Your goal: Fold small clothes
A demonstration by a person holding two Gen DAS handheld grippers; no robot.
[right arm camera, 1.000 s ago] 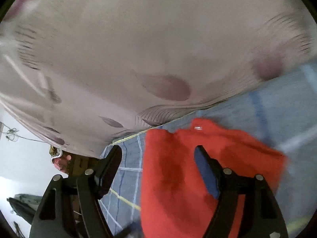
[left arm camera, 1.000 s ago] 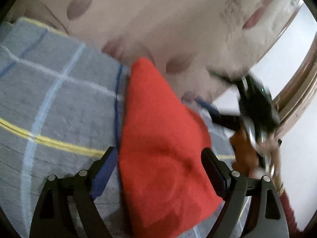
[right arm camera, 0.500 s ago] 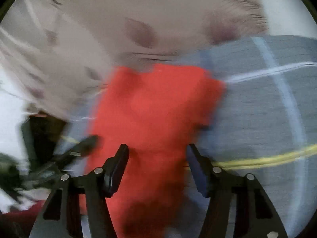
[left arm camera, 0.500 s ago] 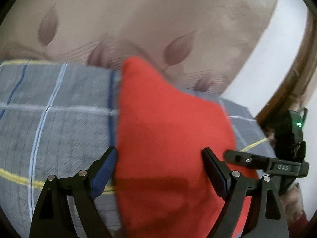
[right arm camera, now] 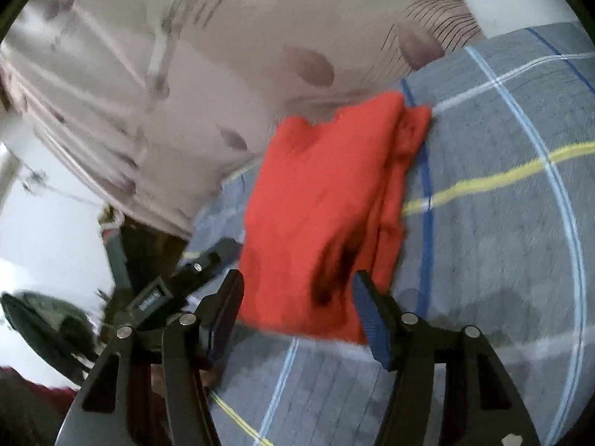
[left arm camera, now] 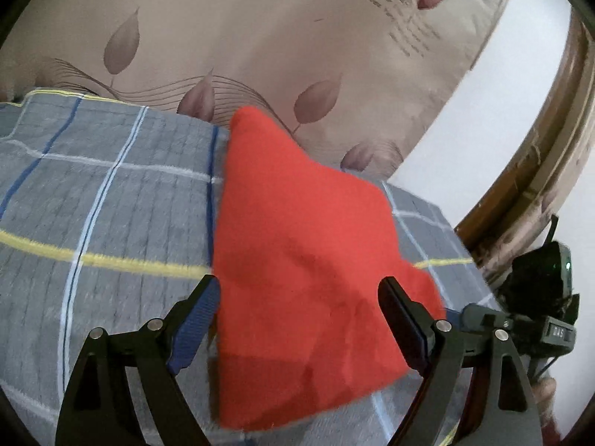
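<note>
A folded red garment [left arm camera: 297,241] lies on a grey plaid blanket [left arm camera: 111,223], its far corner against a beige leaf-print cover. My left gripper [left arm camera: 301,297] stands open just over the garment's near part; its pads do not press the cloth. The other gripper's black body [left arm camera: 520,319] shows at the right edge. In the right wrist view the red garment [right arm camera: 323,193] shows stacked layers along its right side. My right gripper [right arm camera: 297,286] is at its near edge, jaws closing, with the cloth's edge between them and the pads apart from it. The left gripper [right arm camera: 178,282] shows at lower left.
The beige leaf-print cover [left arm camera: 260,37] rises behind the blanket [right arm camera: 502,223]. A wooden frame [left arm camera: 539,186] and a white wall run along the right. Grey blanket stretches to the left of the garment in the left wrist view and to its right in the right wrist view.
The right gripper has swung down to the garment's near edge and its jaws have narrowed. The left gripper shifted slightly and stayed open. The garment looks unchanged.
</note>
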